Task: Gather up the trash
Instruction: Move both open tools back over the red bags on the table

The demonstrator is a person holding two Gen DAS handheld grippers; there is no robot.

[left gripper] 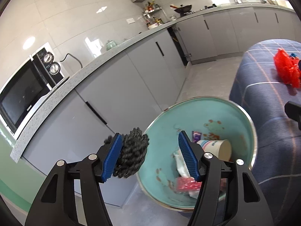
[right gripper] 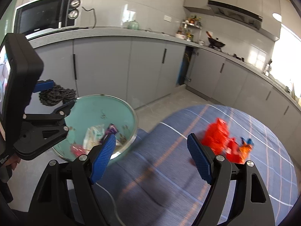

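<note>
L gripper (left gripper: 150, 154) wide open, dark wiry scrubber (left gripper: 131, 154) against one pad, by round teal bin (left gripper: 242, 113). R gripper (right gripper: 152, 160) wide open, empty.

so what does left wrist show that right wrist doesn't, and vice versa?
Only left wrist: a paper cup lying in the teal basin, and the left hand-held gripper end-on, jaws open, the dark scrubber clinging to one pad.

Only right wrist: the range hood, the right hand-held gripper open over the blue checked cloth, and an orange and blue scrap beside the red wrapper.

Both: basin, scrubber, red wrapper, microwave, wok, grey cabinets.
</note>
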